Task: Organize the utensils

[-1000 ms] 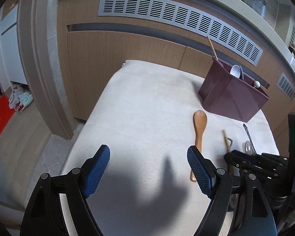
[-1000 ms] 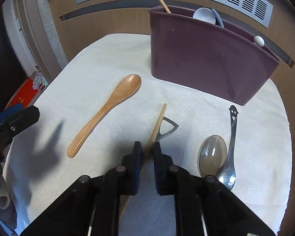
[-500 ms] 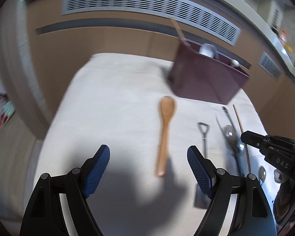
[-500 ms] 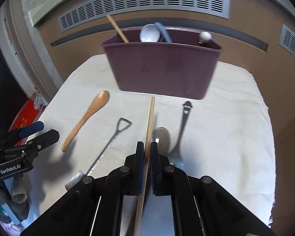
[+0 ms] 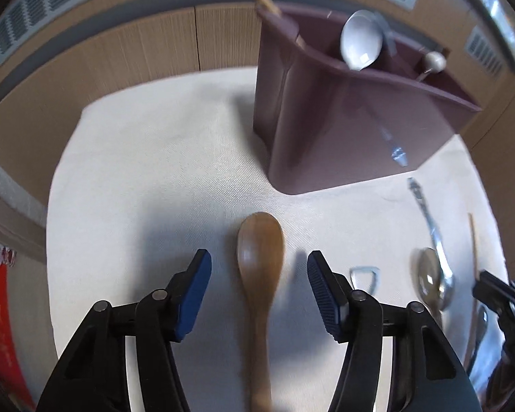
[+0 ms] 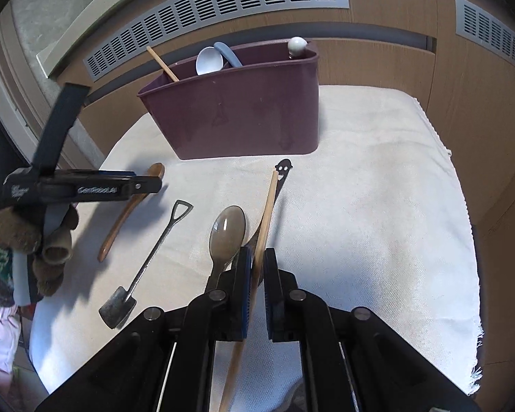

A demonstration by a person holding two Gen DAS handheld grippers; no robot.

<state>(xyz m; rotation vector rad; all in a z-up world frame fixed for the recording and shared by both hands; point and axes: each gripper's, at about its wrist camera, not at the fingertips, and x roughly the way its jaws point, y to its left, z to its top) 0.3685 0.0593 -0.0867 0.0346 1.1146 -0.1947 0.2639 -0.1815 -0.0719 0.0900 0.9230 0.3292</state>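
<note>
A wooden spoon (image 5: 261,264) lies on the white cloth (image 5: 147,171), handle toward me. My left gripper (image 5: 259,255) straddles its bowl; the jaws are closing and the blue pads (image 5: 195,292) stand clear of the wood on both sides. My right gripper (image 6: 257,252) is shut on a wooden chopstick (image 6: 269,206), held off the cloth and pointing toward the maroon utensil holder (image 6: 237,113). The holder (image 5: 343,120) has a chopstick, a white spoon and other handles standing in it. In the right wrist view the left gripper (image 6: 147,185) covers part of the wooden spoon (image 6: 120,219).
Loose on the cloth are a small shovel-shaped spoon (image 6: 147,257), a translucent brown spoon (image 6: 228,233) and a metal spoon with a smiley handle (image 6: 283,171). Wooden cabinet fronts with vent grilles (image 6: 223,3) stand behind. The cloth's frayed edge (image 6: 477,309) runs down the right.
My left gripper has swung right until it sits over the wooden spoon, and its jaws have narrowed. My right gripper has lifted the chopstick off the cloth and carried it right.
</note>
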